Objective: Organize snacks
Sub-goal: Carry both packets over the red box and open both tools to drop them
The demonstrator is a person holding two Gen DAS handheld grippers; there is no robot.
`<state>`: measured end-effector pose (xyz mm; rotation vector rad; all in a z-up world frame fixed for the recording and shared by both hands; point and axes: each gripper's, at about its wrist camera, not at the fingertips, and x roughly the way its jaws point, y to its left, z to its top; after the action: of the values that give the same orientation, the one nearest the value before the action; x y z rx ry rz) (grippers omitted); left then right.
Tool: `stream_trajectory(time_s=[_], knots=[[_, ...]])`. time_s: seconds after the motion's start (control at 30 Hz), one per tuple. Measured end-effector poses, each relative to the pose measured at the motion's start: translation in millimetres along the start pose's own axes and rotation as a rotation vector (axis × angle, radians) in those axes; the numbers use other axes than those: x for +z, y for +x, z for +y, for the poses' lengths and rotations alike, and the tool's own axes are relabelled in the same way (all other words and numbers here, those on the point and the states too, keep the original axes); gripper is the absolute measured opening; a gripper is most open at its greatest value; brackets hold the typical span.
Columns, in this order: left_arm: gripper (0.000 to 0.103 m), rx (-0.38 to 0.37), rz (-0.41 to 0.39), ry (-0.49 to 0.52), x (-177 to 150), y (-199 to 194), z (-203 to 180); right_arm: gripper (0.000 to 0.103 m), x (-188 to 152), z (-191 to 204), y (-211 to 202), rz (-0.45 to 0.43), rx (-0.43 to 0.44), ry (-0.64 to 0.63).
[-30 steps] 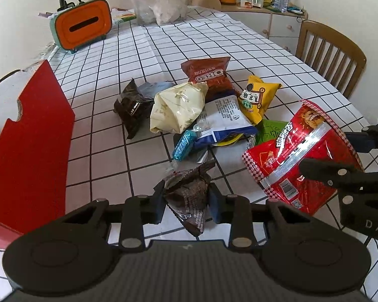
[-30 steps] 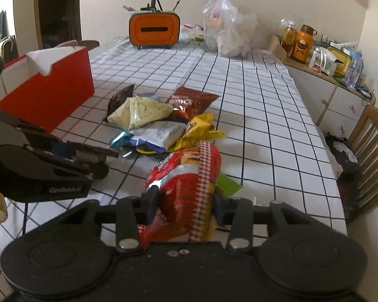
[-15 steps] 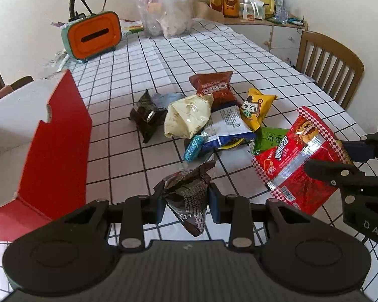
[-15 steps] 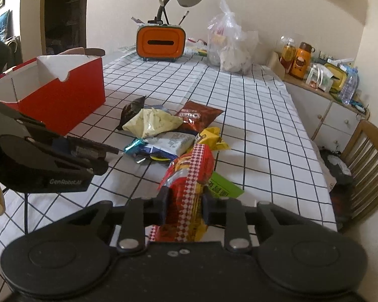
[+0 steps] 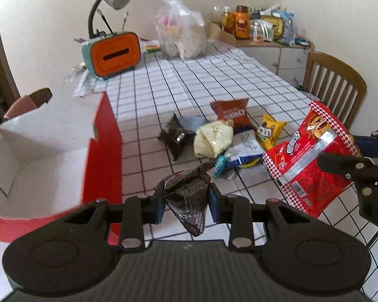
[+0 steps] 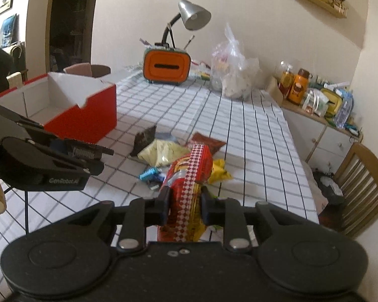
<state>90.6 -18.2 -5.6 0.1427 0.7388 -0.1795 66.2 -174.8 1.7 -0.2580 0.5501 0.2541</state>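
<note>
We see glossy, crinkled foil on the dark snack packet [image 5: 186, 198] and shiny plastic film on the red snack bag [image 5: 312, 156]. The red box [image 6: 63, 105] looks like matt cardboard, white inside; the checked tablecloth [image 6: 239, 125] looks smooth, the chair [image 5: 335, 83] varnished wood.

red-and-white-checked snack bag [image 5: 312, 158] | dark brown packet [image 5: 189, 198] | red box [image 5: 100, 156], white inside | white tablecloth [image 5: 189, 85], black grid

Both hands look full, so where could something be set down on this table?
Bare cloth lies between the orange radio and the snack pile, and beside the chair. The red box looks empty. The pile itself is crowded.
</note>
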Motion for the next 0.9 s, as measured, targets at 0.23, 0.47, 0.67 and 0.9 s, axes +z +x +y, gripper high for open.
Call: stream_trajectory(time_s=[0.23, 0.47, 0.67, 0.9], knots=[[0.034, 0.023, -0.053, -0.007, 10, -20, 22, 0.022, 27, 12, -11, -0.051, 0.014, -0.017], [0.034, 0.053, -0.098, -0.029, 25, -39, 58, 0.022, 61, 33, -13, -0.099, 0.047, -0.043], [0.034, 0.072, -0.112, -0.082, 37, -49, 107, 0.022, 96, 58, -6, -0.142, 0.098, -0.063], [0.034, 0.151, -0.118, -0.122, 39, -50, 159, 0.022, 127, 95, 15, -0.160, 0.164, -0.074]])
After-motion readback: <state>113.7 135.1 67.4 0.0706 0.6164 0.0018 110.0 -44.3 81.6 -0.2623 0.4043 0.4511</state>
